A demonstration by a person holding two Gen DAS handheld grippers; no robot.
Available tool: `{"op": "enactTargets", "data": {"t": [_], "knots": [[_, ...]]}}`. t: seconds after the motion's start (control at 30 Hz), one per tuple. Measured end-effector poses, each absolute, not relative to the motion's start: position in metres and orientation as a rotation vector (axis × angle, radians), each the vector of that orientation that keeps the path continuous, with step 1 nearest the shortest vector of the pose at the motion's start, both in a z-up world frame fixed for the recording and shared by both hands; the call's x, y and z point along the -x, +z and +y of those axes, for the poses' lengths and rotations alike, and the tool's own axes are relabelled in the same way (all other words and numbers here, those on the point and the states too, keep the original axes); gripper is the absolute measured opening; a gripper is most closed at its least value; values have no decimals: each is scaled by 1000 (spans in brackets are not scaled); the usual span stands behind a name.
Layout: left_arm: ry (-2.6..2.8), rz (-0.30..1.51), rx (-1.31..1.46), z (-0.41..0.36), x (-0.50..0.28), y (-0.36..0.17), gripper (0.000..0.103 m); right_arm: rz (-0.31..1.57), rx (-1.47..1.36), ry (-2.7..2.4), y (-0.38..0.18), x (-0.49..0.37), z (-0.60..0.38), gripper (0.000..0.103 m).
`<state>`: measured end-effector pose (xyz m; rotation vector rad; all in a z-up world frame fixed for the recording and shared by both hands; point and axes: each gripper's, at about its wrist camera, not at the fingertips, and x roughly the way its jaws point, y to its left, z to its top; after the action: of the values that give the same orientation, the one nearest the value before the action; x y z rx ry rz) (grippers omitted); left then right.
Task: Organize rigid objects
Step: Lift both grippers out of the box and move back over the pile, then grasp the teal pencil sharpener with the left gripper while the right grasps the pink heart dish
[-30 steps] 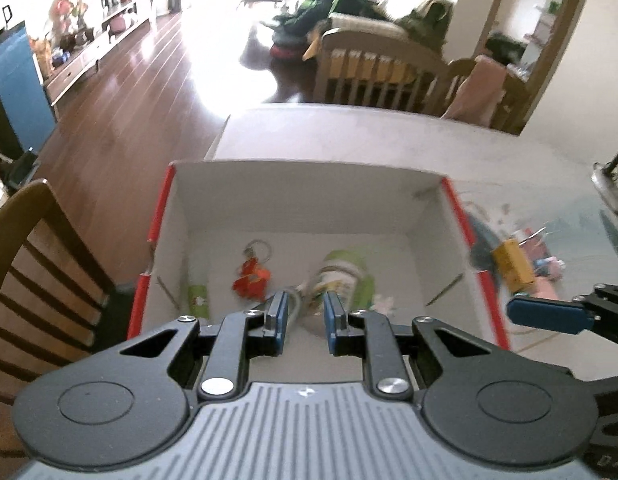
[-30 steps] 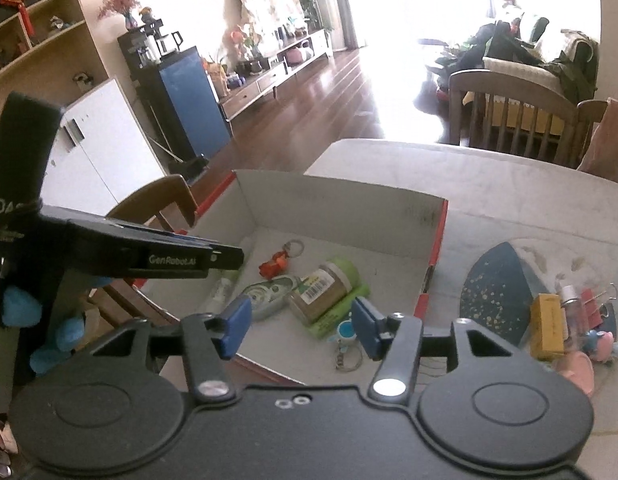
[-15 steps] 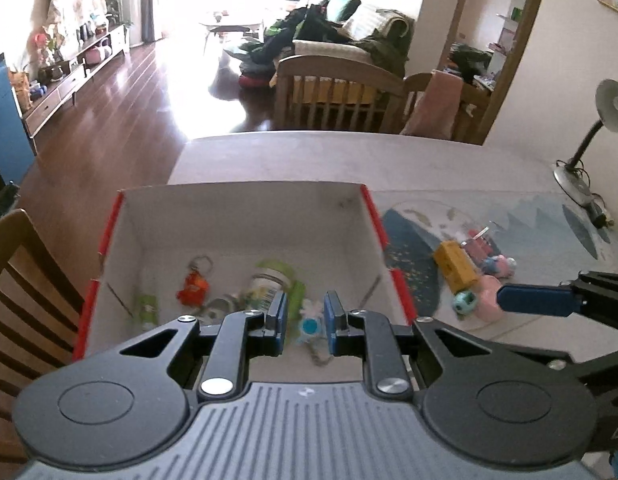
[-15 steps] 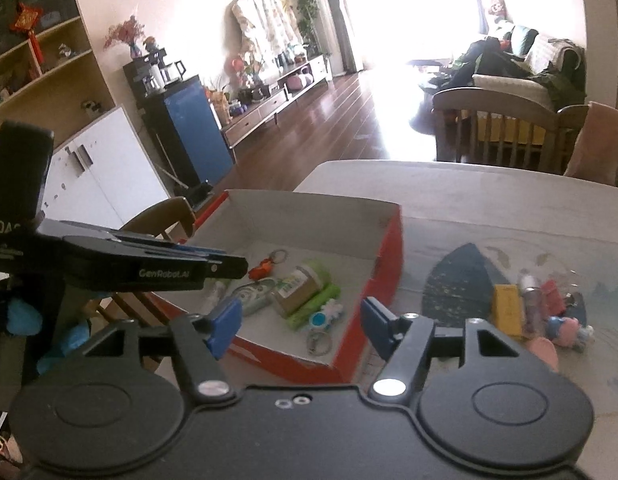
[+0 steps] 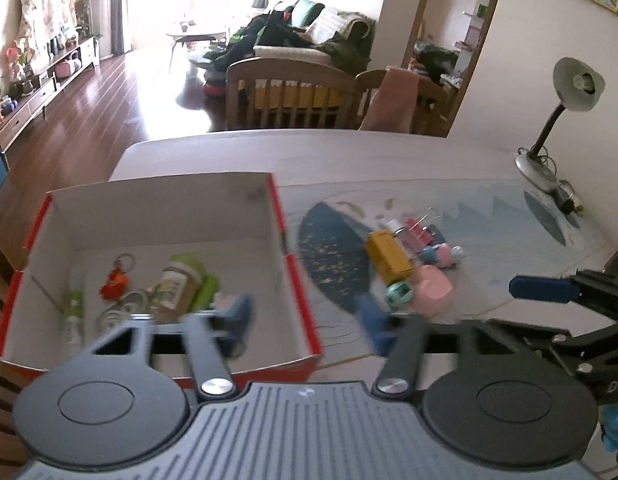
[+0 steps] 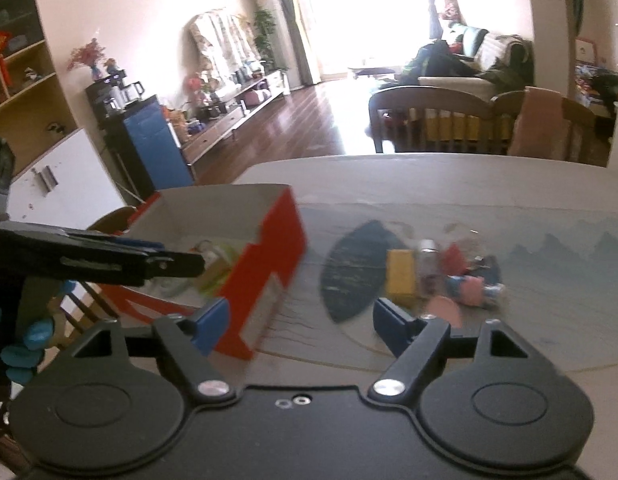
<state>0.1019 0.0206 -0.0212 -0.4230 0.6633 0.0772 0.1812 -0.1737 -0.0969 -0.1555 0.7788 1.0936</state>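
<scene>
At the left of the left wrist view a wooden chair (image 5: 1, 280) stands against the table's (image 5: 349, 156) edge; beside it sits the red-sided cardboard box (image 5: 157, 216), open at the top, holding a small green tube (image 5: 73, 308), an orange keyring charm (image 5: 115, 282), a green-lidded jar (image 5: 179, 284) lying on its side and a green stick (image 5: 205, 292) touching it; the left gripper (image 5: 305, 320) hangs over the box's near right corner, its jaws having just been opening, wide apart and blurred, nothing between them; right of the box, on a patterned mat (image 5: 337, 268), lies a loose cluster: a yellow box (image 5: 389, 258), a small clear bottle (image 5: 399, 230), a teal round piece (image 5: 397, 294), a pink rounded piece (image 5: 431, 290); the right gripper (image 6: 299, 322) points between box and cluster, jaws also just opening, empty; far right, a desk lamp (image 5: 565, 120) stands well apart.
</scene>
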Motion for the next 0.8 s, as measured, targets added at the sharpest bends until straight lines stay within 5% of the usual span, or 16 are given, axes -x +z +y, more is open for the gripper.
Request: {"op": "enactTargets", "data": {"t": [0.8], "knots": [[94,745,475,-79,-210,-54,92,754,305,1084,-163,-262,-212,91]]}}
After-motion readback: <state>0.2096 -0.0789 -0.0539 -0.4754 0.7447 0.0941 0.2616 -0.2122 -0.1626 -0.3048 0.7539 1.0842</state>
